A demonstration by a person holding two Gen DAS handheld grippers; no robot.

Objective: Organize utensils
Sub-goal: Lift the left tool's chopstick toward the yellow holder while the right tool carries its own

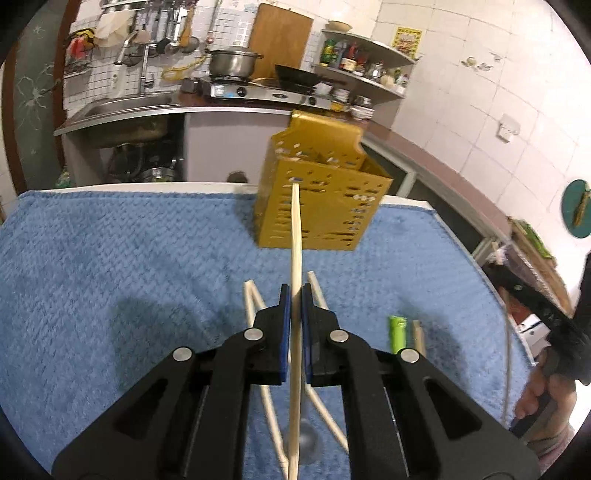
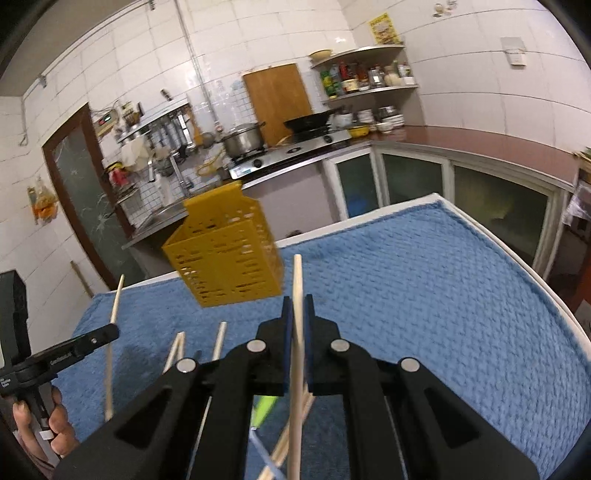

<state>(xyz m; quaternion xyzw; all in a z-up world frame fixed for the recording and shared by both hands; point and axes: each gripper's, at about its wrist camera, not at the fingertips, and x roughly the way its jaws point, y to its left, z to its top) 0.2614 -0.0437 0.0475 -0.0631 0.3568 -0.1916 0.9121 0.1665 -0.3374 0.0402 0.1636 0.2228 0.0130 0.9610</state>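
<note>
This is a home kitchen. There is a sink, a stove with a pot on it, and a shelf of bottles.

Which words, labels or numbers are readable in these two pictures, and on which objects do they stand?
None can be read with confidence.
White print on the left claw's black body: blurred.
Yellow poster on the wall tiles: print too small.
Bottle labels on the corner shelf: too small.

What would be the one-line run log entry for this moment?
left gripper: shut on chopstick | right gripper: shut on chopstick | yellow holder: upright on blue towel | loose chopsticks: on towel
</note>
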